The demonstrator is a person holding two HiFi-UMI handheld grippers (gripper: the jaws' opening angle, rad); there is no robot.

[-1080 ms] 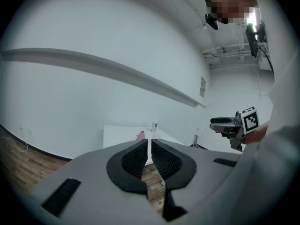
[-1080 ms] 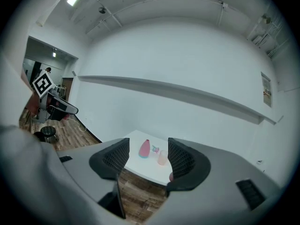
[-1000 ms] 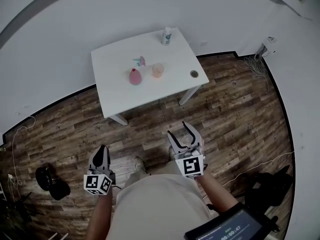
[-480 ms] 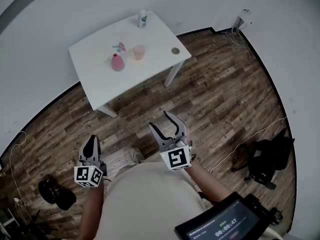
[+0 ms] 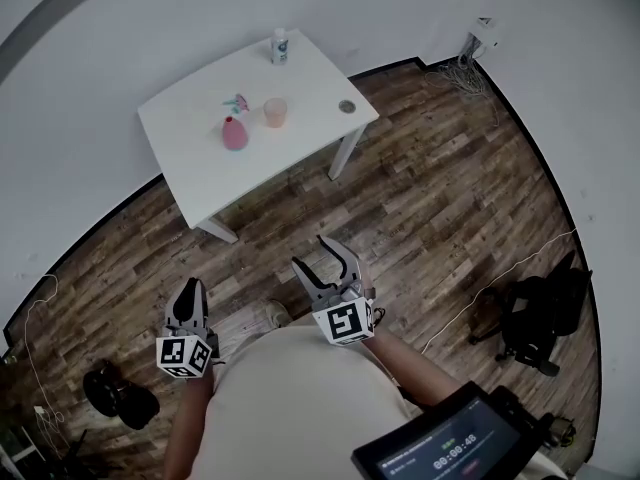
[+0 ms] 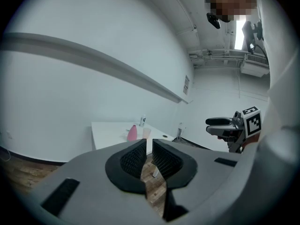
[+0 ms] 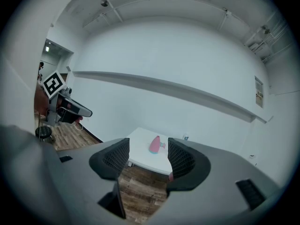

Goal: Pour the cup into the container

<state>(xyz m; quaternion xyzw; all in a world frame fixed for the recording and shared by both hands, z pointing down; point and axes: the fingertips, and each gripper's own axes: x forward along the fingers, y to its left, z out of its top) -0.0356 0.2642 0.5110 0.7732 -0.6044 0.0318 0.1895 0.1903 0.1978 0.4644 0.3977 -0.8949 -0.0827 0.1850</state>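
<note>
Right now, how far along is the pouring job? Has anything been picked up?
Nothing looks done yet. The cup stands on the white table beside the pink container, untouched. In hand: nothing; the right gripper is open and empty, the left gripper nearly closed on nothing, both over the wooden floor, short of the table. Left: walk up, grasp the cup, pour it into the container.

One white bench (image 5: 190,163) bears five things: one pink container (image 5: 233,135), one pale orange cup (image 5: 275,113), one white bottle (image 5: 279,46), one small teal-and-pink object (image 5: 236,100) and one small round disc (image 5: 347,107). Two claws: left claw (image 5: 188,293), right claw (image 5: 312,254). Two black bags on the floor (image 5: 440,198): left bag (image 5: 122,393), right bag (image 5: 540,318).
</note>
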